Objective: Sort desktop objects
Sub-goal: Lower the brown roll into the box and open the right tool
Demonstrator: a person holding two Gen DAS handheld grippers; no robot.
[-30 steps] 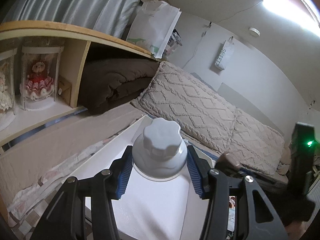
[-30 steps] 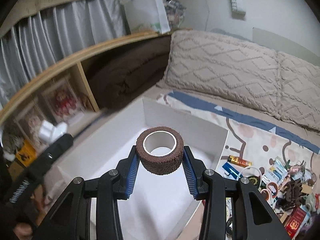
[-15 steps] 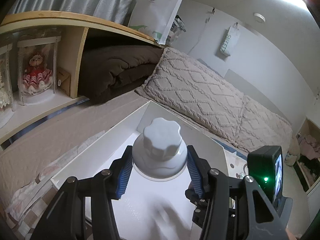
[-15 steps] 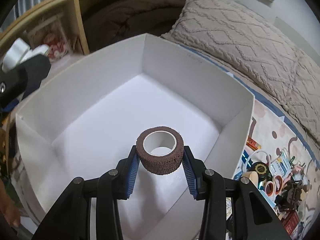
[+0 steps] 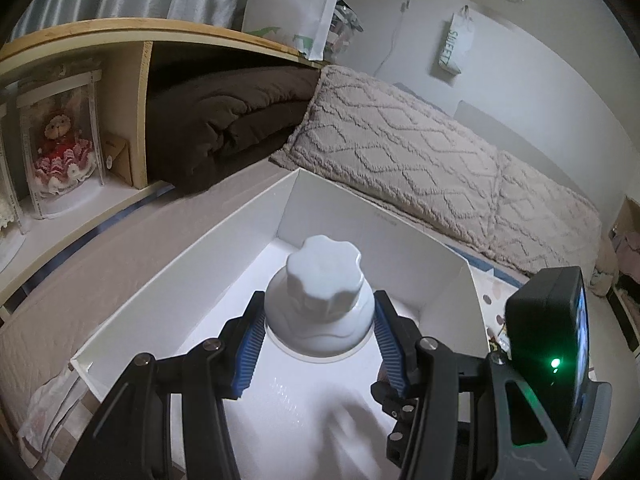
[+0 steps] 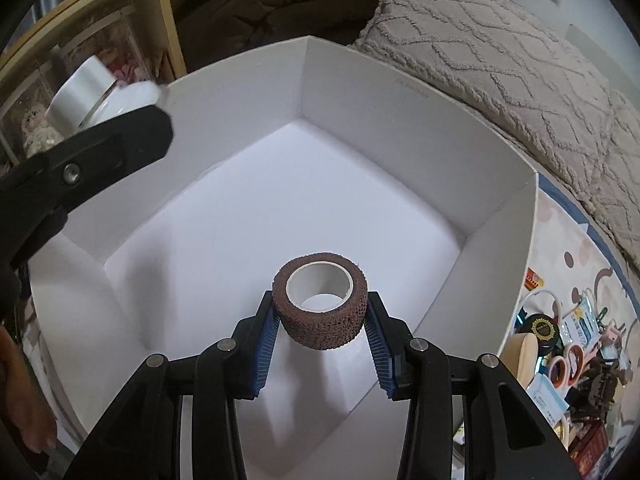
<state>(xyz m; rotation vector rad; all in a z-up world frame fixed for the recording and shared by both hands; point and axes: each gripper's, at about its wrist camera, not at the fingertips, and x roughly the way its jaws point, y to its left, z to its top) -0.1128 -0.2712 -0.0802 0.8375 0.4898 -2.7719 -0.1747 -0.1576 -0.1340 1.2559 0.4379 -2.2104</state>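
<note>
My left gripper (image 5: 319, 344) is shut on a white bottle with a scalloped cap (image 5: 320, 304) and holds it above the white box (image 5: 448, 304). My right gripper (image 6: 320, 332) is shut on a brown bandage roll (image 6: 320, 308) with a white core, held low over the floor of the white box (image 6: 400, 128). The left gripper and its white bottle (image 6: 92, 88) show at the upper left of the right wrist view, over the box's left wall. The right gripper's camera body (image 5: 548, 344) shows at the right of the left wrist view.
A pile of small desktop items (image 6: 568, 344) lies on the patterned sheet right of the box. Beige pillows (image 5: 420, 160) lie behind the box. A wooden shelf (image 5: 140, 112) with a doll (image 5: 60, 148) and a brown blanket (image 5: 224, 120) stands at the left.
Both grippers have moved forward and down over the white box, each still holding its object. The right gripper with the bandage roll now sits deeper inside the box.
</note>
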